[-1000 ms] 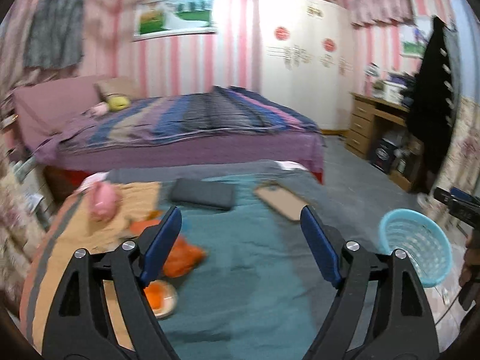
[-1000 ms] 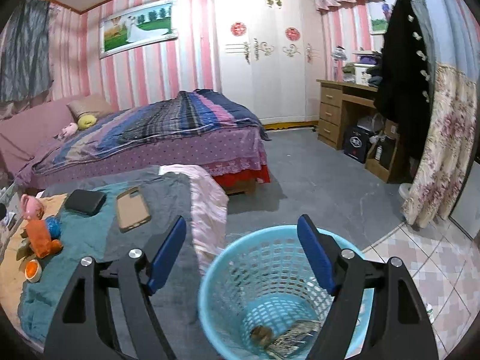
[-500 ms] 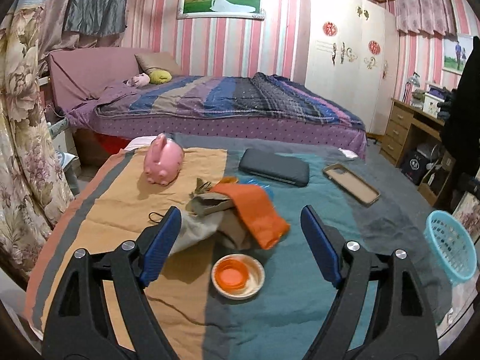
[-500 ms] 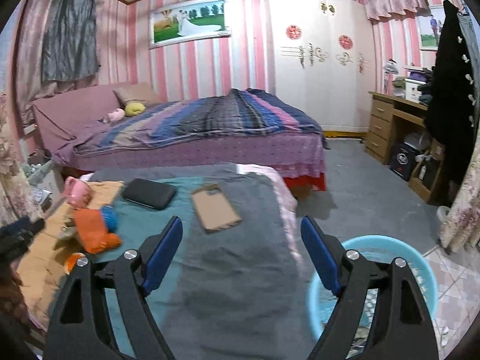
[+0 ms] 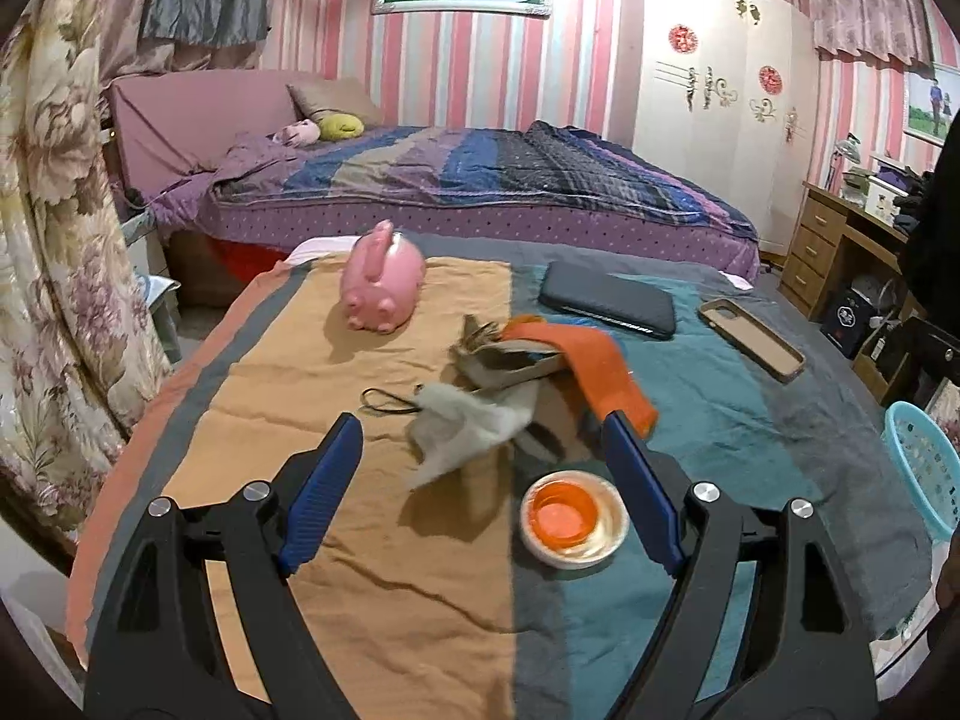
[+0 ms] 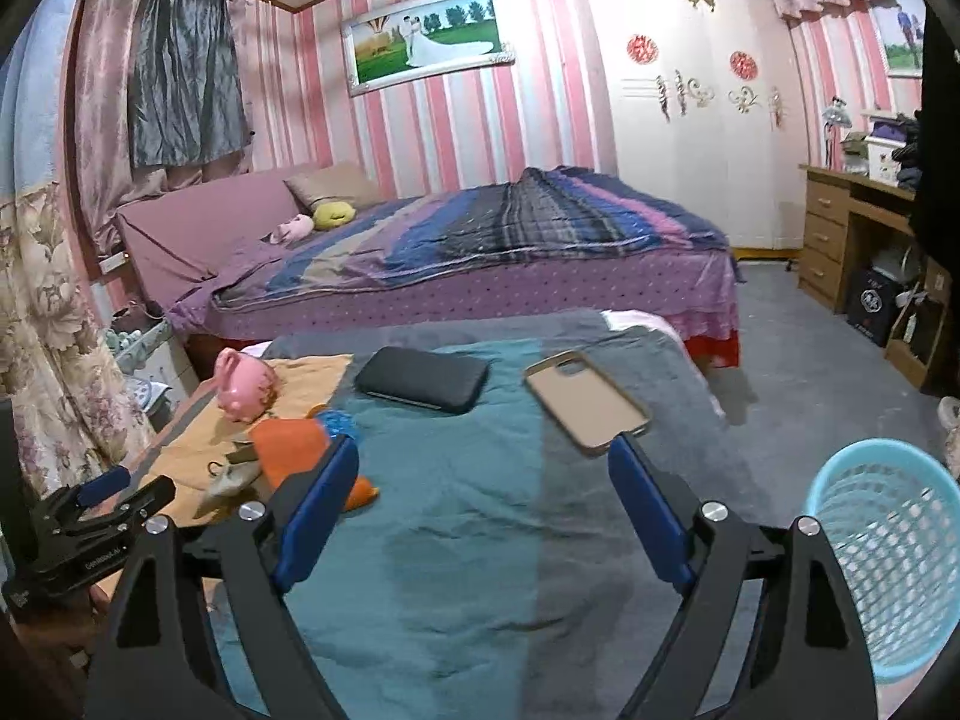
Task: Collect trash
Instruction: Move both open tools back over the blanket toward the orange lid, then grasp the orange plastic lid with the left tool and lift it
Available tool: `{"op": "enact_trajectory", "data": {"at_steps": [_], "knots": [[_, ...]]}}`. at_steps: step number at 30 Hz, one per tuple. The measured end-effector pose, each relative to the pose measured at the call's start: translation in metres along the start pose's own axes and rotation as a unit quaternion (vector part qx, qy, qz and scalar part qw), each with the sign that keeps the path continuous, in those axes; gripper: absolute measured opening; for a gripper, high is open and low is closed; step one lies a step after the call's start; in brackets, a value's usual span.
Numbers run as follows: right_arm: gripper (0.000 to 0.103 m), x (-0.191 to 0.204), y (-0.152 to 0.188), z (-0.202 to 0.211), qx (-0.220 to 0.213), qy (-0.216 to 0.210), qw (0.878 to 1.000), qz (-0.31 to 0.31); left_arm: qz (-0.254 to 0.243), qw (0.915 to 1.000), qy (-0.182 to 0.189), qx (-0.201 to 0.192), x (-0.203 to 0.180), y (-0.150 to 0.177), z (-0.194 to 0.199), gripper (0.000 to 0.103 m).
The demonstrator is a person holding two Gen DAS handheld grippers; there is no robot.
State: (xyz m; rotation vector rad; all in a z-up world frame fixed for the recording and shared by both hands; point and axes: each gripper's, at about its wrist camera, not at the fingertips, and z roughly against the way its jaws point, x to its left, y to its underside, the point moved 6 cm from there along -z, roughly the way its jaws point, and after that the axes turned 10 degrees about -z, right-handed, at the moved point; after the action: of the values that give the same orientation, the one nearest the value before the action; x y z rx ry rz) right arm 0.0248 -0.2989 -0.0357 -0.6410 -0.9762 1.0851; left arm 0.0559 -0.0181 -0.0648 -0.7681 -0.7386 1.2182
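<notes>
A crumpled grey-white wrapper (image 5: 474, 426) lies on the cloth-covered table, with a brown wrapper (image 5: 510, 360) and an orange packet (image 5: 600, 372) just behind it. A small white cup with an orange inside (image 5: 573, 519) sits in front. My left gripper (image 5: 483, 480) is open and empty, its fingers on either side of the grey wrapper and cup. My right gripper (image 6: 483, 492) is open and empty over the teal cloth. The light-blue mesh trash basket (image 6: 888, 546) stands right of the table; it also shows in the left wrist view (image 5: 924, 468).
A pink piggy bank (image 5: 384, 288), a black case (image 5: 606, 306) and a tan phone case (image 5: 750, 345) lie on the table. A black hair tie (image 5: 387, 402) lies on the orange cloth. A bed (image 6: 480, 252) stands behind, a wooden desk (image 6: 852, 234) at right.
My left gripper swung left from the basket side to the trash pile and closed in on it. My right gripper rose from over the basket and turned left over the table.
</notes>
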Motion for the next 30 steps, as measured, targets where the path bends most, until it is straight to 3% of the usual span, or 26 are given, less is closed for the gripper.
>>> {"op": "enact_trajectory", "data": {"at_steps": [11, 15, 20, 27, 30], "knots": [[0.085, 0.002, 0.008, -0.012, 0.015, 0.002, 1.0, -0.001, 0.01, 0.9996, 0.016, 0.023, 0.009, 0.011, -0.013, 0.08], [0.085, -0.001, 0.011, -0.015, 0.023, 0.004, 1.0, -0.004, -0.019, 0.9978, 0.054, 0.034, -0.017, 0.017, -0.02, 0.08], [0.086, 0.0, 0.013, -0.018, 0.027, -0.003, 1.0, -0.001, -0.047, 0.996, 0.051, 0.057, -0.041, 0.026, -0.031, 0.079], [0.086, 0.004, 0.018, -0.022, 0.035, -0.009, 0.999, 0.004, -0.042, 0.995, 0.069, 0.059, -0.042, 0.027, -0.037, 0.053], [0.086, 0.005, 0.019, -0.023, 0.039, -0.011, 0.999, 0.003, -0.063, 0.9937, 0.071, 0.059, -0.05, 0.028, -0.038, 0.045]]}}
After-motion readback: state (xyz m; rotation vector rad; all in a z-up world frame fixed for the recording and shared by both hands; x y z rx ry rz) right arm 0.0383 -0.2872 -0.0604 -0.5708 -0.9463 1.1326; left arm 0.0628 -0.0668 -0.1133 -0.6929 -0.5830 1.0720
